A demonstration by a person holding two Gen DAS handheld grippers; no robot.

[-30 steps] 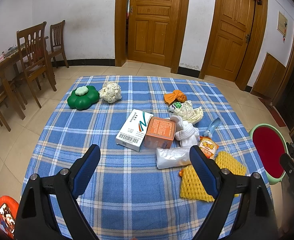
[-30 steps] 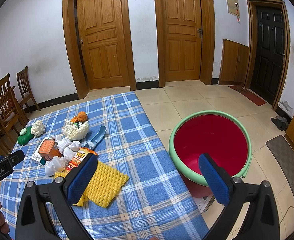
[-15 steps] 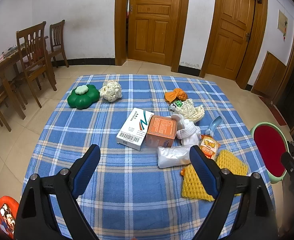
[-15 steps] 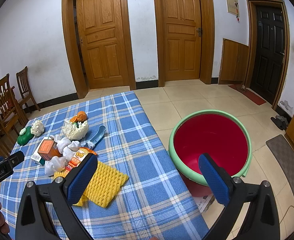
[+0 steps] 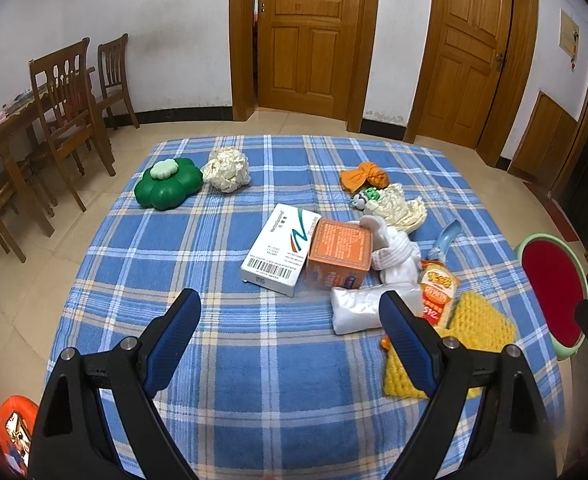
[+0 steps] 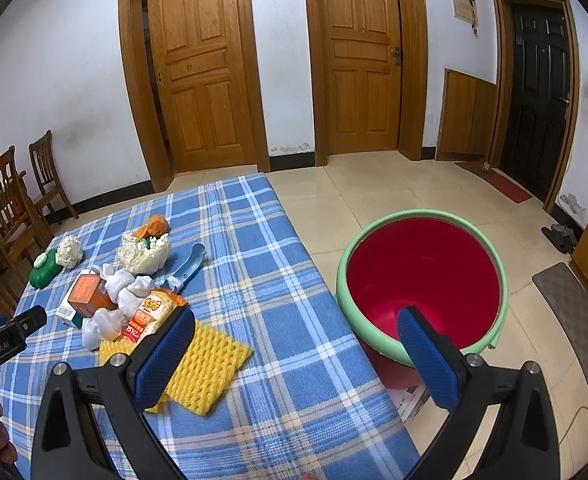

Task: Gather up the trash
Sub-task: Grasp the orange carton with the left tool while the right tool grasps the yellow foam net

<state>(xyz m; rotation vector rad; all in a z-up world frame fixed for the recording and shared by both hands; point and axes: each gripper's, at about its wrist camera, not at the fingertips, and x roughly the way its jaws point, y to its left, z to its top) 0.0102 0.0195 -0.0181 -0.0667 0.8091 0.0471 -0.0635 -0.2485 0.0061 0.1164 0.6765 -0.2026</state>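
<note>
A: Left tool (image 5: 290,312) hanging above the near part of the bench (image 5: 254,380), pads wide apart, gripping nothing.

B: Same for the right tool (image 6: 296,328): pads spread, nothing between. Aimed half over the bench edge, half over the red basin (image 6: 422,276) with its green rim. Probably placed on the floor just beside the bench for easy dropping.

A: Trash lying in one heap on the blue checked cloth: white medicine box (image 5: 280,254) touching the orange carton (image 5: 340,254), then white crumpled tissue (image 5: 396,254), clear plastic bag (image 5: 362,306), snack wrapper (image 5: 438,294) and yellow foam net (image 5: 482,334).

B: Farther off, apart from the heap: green flower-shaped container (image 5: 168,188) with a paper ball (image 5: 228,168) just beside. Also orange cloth (image 5: 366,176) and blue scoop (image 5: 446,236).

A: Nothing collected yet, seemingly. Basin looking bare inside.

B: Plastic bag nearest to the left tool; likely first pick. Soft thing, so low, firm pinch needed.
</note>
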